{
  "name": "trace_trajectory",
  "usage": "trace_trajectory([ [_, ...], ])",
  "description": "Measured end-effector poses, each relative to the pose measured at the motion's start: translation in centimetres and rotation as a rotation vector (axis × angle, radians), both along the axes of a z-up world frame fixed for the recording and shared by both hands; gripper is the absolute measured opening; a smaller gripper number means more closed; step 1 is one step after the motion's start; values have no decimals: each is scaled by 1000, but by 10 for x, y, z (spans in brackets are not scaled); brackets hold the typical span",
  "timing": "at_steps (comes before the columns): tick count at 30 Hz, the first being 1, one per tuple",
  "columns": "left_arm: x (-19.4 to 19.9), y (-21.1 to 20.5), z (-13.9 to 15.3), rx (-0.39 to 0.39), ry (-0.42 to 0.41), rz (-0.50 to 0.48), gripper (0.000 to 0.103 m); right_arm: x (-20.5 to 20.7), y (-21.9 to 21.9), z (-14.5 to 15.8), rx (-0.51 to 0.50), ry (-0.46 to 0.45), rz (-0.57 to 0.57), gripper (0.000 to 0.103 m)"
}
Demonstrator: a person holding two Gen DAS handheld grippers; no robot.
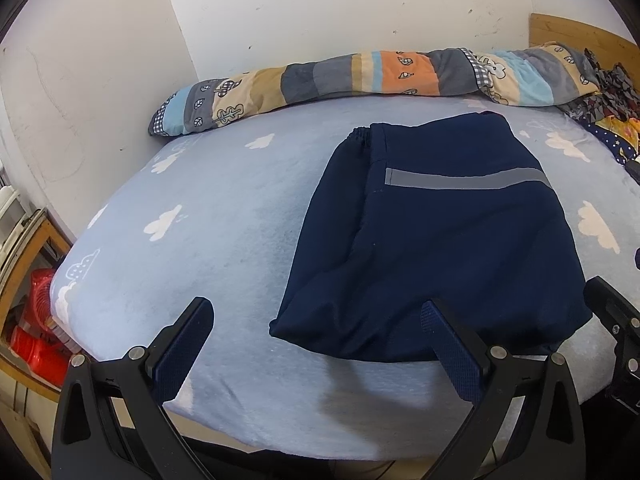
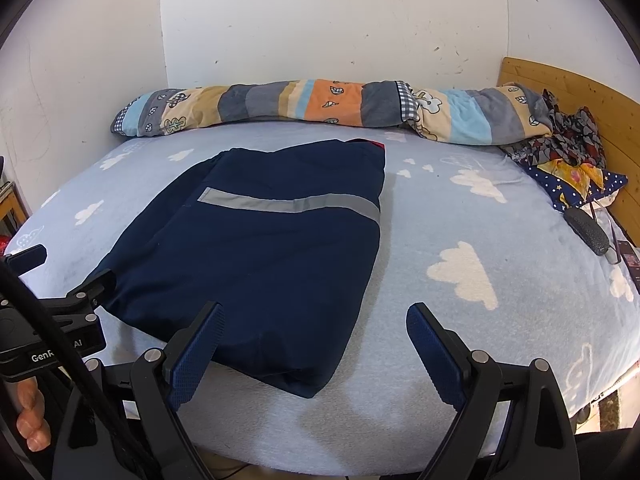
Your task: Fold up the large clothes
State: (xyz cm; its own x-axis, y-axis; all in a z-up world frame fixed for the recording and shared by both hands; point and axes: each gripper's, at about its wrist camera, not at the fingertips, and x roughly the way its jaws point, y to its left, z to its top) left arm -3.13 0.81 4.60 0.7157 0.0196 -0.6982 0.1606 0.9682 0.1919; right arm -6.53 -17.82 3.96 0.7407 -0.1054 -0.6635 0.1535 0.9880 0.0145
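Note:
A navy garment (image 1: 440, 240) with a grey reflective stripe lies folded into a flat rectangle on the light blue cloud-print bed sheet (image 1: 200, 208). My left gripper (image 1: 316, 320) hovers open over the bed's near edge, its right finger just before the garment's near left corner. In the right wrist view the same garment (image 2: 264, 256) lies ahead and to the left. My right gripper (image 2: 316, 324) stands open by the garment's near right corner, holding nothing. The left gripper's tool (image 2: 60, 312) shows at the left edge there.
A rolled patchwork quilt (image 2: 320, 108) lies along the far wall. Crumpled patterned clothes and a star-print pillow (image 2: 572, 160) sit by the wooden headboard (image 2: 580, 92). A dark oblong object (image 2: 588, 230) lies at the bed's right side. Red plastic items (image 1: 36, 320) stand below left.

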Motion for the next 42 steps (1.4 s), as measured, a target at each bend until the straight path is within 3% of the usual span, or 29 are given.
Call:
trace_trajectory([
  [42,0,2,4,-12,0,-16,103,-1,-2,-2,-2,2,9,95],
])
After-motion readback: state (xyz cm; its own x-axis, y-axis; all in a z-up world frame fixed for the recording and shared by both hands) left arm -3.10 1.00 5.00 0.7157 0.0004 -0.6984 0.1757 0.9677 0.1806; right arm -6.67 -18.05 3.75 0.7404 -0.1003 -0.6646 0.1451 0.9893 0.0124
